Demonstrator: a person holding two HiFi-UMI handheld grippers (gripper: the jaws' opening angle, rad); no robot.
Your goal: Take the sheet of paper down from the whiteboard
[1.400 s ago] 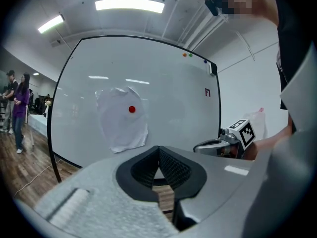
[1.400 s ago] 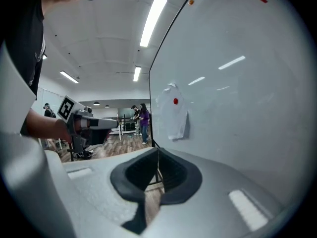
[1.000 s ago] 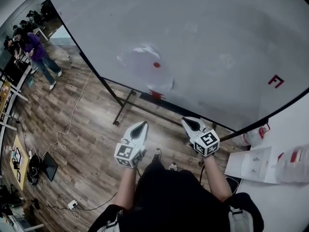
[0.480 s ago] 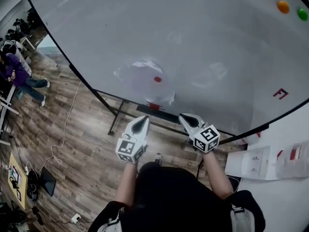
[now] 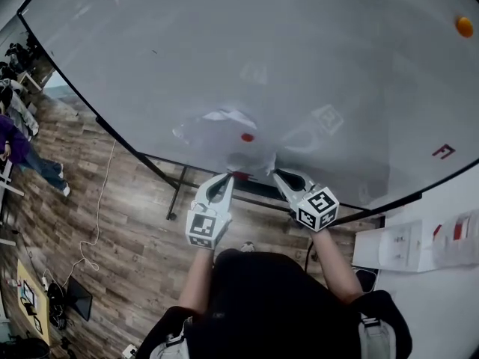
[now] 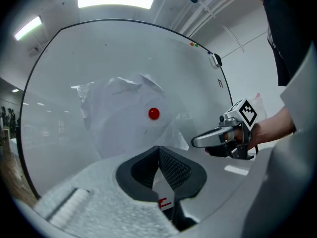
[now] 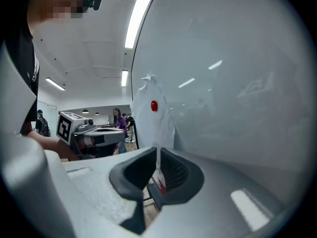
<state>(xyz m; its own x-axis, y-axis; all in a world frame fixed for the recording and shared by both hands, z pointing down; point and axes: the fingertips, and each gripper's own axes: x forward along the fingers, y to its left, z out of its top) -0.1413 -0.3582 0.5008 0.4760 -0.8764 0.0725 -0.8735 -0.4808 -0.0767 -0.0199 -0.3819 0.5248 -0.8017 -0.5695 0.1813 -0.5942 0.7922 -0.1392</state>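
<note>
A crumpled white sheet of paper (image 5: 217, 137) (image 6: 121, 118) (image 7: 159, 120) hangs on the whiteboard (image 5: 337, 66), pinned by a red magnet (image 5: 247, 137) (image 6: 154, 113) (image 7: 153, 105). My left gripper (image 5: 222, 178) (image 6: 159, 150) is shut and empty, its tips just below the sheet's lower edge. My right gripper (image 5: 278, 174) (image 7: 157, 153) is at the sheet's lower right corner and its jaws are opening. Only a thin slit shows between them, with the paper's corner in line with it. I cannot tell whether the paper reaches between the pads.
A red object (image 5: 239, 176) sits at the board's bottom rail beneath the sheet. There is a red mark (image 5: 443, 152) and an orange magnet (image 5: 465, 26) on the board at the right. A white table (image 5: 389, 268) with boxes stands at the right. People (image 5: 15, 148) stand far left.
Both grippers have moved forward to the whiteboard and now sit at the sheet's lower edge. The paper and the magnet have not shifted on the board.
</note>
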